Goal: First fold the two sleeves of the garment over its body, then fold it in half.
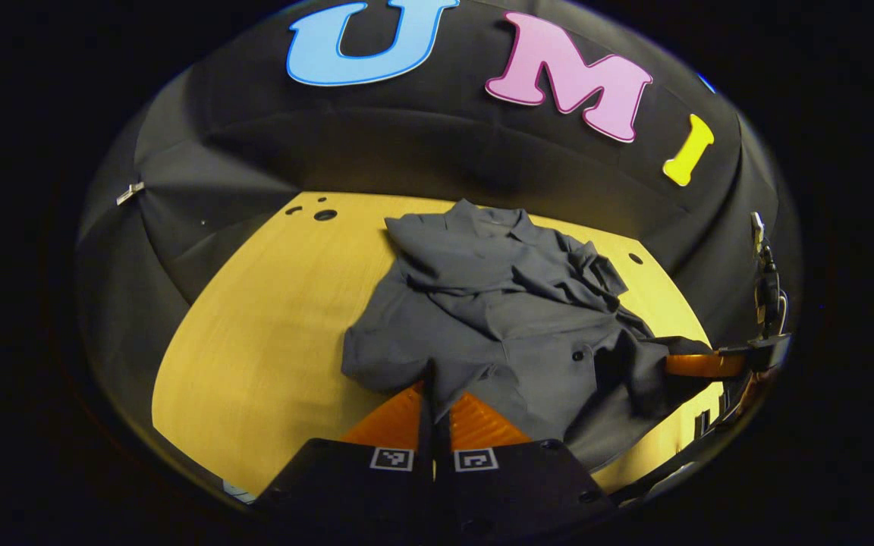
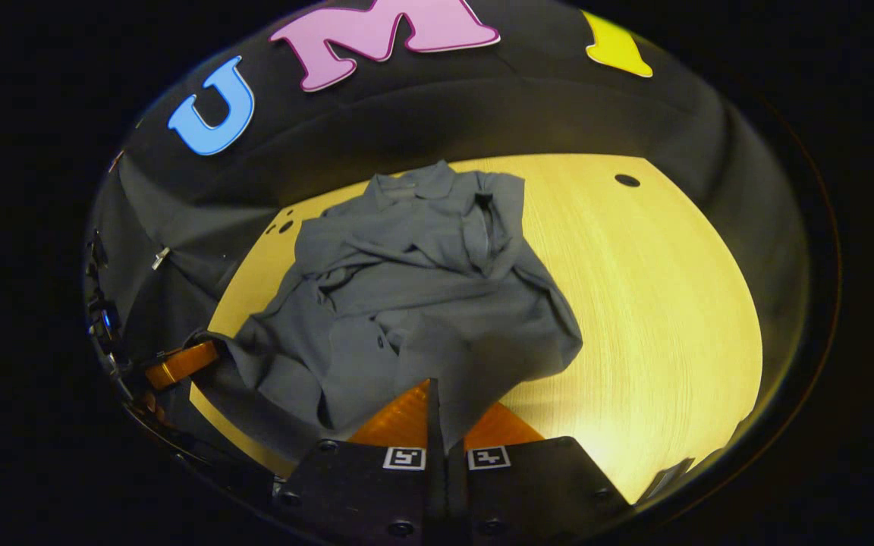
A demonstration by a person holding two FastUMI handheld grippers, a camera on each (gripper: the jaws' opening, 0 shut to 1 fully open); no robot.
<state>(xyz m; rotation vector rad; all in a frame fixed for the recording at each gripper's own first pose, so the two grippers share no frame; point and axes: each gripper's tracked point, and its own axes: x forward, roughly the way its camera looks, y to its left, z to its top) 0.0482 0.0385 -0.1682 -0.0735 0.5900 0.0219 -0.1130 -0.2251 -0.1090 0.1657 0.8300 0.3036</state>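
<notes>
Yellow wooden surface [image 1: 255, 341] carries our grey shirt [image 1: 498, 303]. Nearest us, left tongs [image 1: 435, 398] and right tongs [image 2: 437, 409] each pinch its hem. Beyond the hem, both sleeves lie folded over the body; halving remains, collar [image 2: 414, 182] farthest.

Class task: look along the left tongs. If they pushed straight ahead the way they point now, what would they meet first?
The grey shirt: the left tongs are already shut on its near hem, so going on pushes into its body.
</notes>
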